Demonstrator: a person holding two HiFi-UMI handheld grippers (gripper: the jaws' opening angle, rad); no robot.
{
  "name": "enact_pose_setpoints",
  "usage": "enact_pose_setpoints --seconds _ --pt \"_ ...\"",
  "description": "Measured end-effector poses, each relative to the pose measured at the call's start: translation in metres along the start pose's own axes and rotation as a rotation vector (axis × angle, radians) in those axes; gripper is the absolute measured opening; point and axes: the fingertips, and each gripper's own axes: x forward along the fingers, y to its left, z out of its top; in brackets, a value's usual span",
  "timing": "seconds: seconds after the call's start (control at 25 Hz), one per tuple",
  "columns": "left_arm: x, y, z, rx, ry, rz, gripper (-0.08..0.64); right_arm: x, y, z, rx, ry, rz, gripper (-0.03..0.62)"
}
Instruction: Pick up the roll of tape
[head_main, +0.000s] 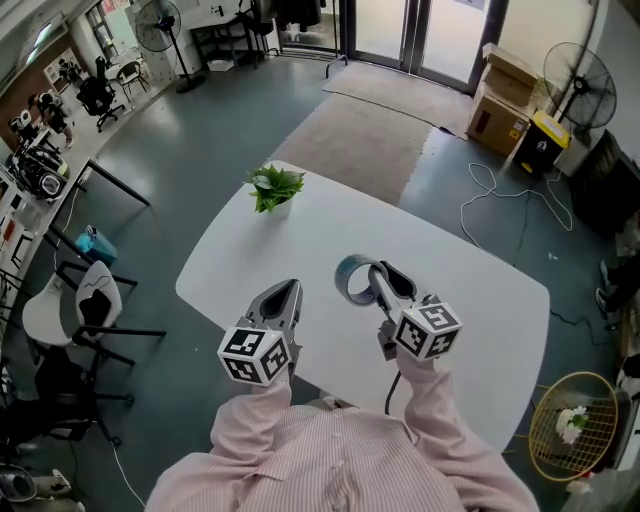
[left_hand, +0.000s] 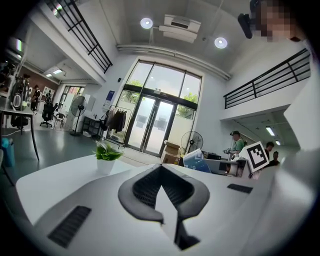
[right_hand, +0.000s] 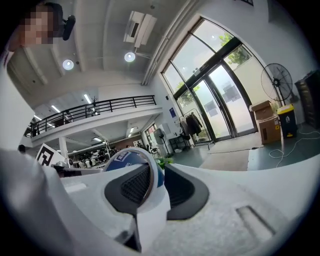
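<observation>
The roll of tape (head_main: 349, 279), a pale ring with a blue inner label, is up off the white table (head_main: 470, 285), and my right gripper (head_main: 378, 274) is shut on its rim. In the right gripper view the tape (right_hand: 125, 161) stands on edge between the two dark pads, and that gripper (right_hand: 157, 176) points roughly level. My left gripper (head_main: 291, 291) hovers beside it on the left, apart from the roll. Seen in its own view, the left gripper (left_hand: 161, 170) has its jaws shut tip to tip with nothing between them.
A small potted plant (head_main: 275, 188) stands at the table's far left edge. Chairs (head_main: 80, 310) sit left of the table. A rug (head_main: 360, 140), cardboard boxes (head_main: 500, 100), a standing fan (head_main: 578, 75) and a loose cable (head_main: 510, 200) lie beyond.
</observation>
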Motion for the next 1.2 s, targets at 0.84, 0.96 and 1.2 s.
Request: enact_pose_setpoints --seconds 0.84,0.96,1.2 --pt "-0.038 0.002 0.032 0.115 -0.098 0.036 0.002 -0.024 0.031 0.039 -0.066 -0.129 0.024 0.084" --pt "-0.039 0.002 0.031 0.123 -0.096 0.040 0.002 -0.026 0.030 0.039 -0.069 -0.133 0.019 0.083" --pt "-0.040 0.008 0.027 0.130 -0.085 0.051 0.002 -0.026 0.030 0.038 -0.081 -0.131 0.007 0.083"
